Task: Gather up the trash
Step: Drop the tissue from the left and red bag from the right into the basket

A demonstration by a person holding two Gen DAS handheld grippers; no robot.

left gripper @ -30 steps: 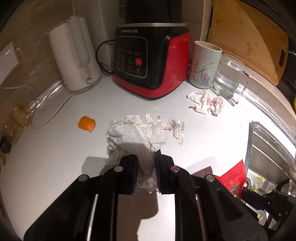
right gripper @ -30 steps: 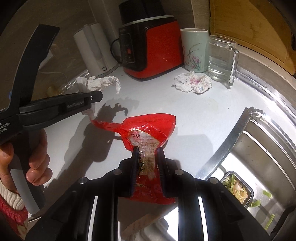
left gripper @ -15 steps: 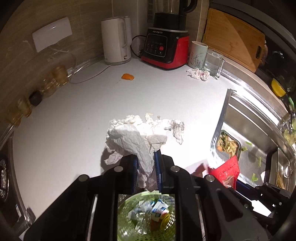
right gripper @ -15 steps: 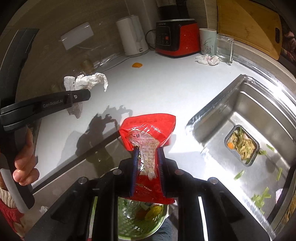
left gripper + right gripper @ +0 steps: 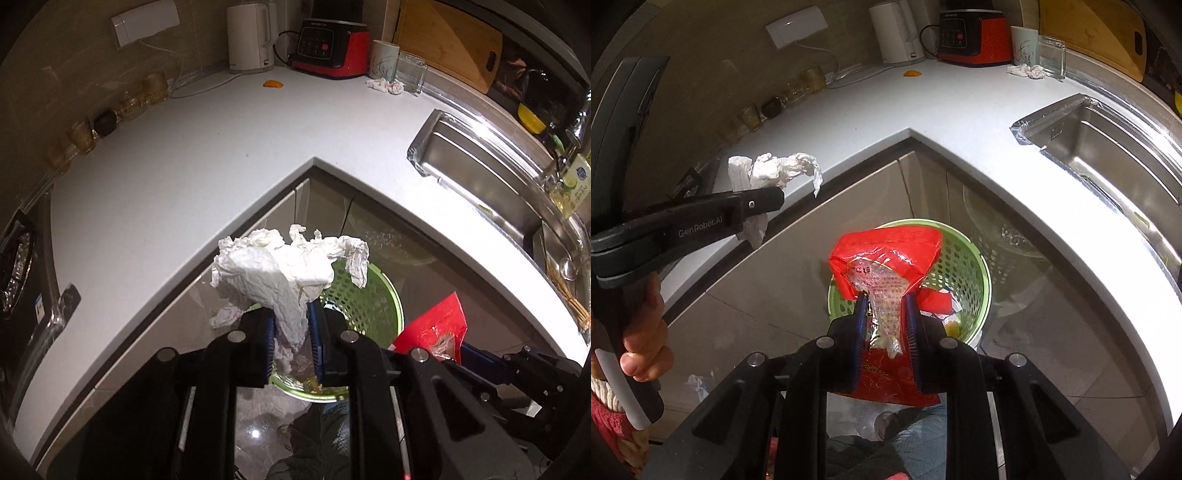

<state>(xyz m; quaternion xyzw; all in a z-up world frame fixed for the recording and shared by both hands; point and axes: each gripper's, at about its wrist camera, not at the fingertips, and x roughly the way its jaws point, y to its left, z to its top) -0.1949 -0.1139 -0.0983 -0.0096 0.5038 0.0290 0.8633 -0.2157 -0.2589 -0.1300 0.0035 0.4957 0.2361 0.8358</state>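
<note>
the white l-shaped surface (image 5: 155,192) wraps round well ahead of both sets of jaws, with the steel sink (image 5: 480,173) sunk into it ahead and to the right. below the jaws, down at floor level, stands the green perforated bin (image 5: 964,258), already partly filled with scraps.

the left gripper (image 5: 290,339) is clenched on a crumpled white paper towel (image 5: 280,269), which billows out ahead of the jaws and hangs over the near rim of the bin. the right gripper (image 5: 884,332) is clamped on a red snack wrapper (image 5: 886,254), pinched at its clear printed middle, and it hangs right above the bin's mouth.

both pieces are light, limp and harmless. the towel is soft and grips anywhere on a bunched fold; the wrapper is slick film, so a crease holds better than a flat face. either may cling to the pads on release, so a wide opening looks wise.

far ahead of the jaws, by the glass (image 5: 410,72), a small stained tissue wad (image 5: 384,86) and an orange peel scrap (image 5: 273,84) lie on the surface, not yet collected.
</note>
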